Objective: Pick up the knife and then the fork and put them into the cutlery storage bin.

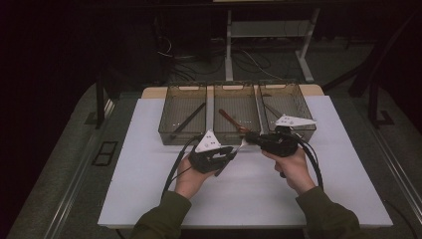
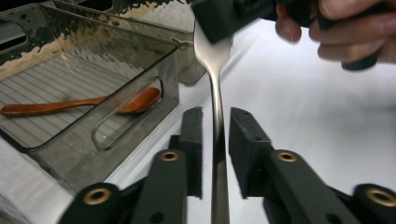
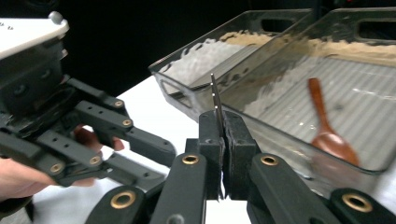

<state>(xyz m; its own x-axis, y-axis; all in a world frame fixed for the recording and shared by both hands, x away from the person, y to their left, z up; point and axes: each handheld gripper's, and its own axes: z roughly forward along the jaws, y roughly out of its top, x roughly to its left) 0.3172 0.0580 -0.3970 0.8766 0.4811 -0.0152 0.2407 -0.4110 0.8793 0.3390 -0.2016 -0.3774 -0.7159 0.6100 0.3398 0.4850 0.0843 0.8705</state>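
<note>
left gripper (image 2: 215, 135) nearest: jaws slightly parted, fork handle (image 2: 217, 154) running between them, pads not clearly pressing, so released or close to it. right gripper (image 3: 219, 140) clamped on the fork's head end (image 3: 215, 100), tines edge-on. handover happens mid-air over the white table (image 1: 149, 189), just in front of the middle bin (image 1: 238, 112) with the wooden spoon (image 2: 70, 106). risk, as i read it: the right holds a thin metal end only, so the fork could pivot or slip once the left lets go fully. long handle may also snag left pads on pull-away.
</note>
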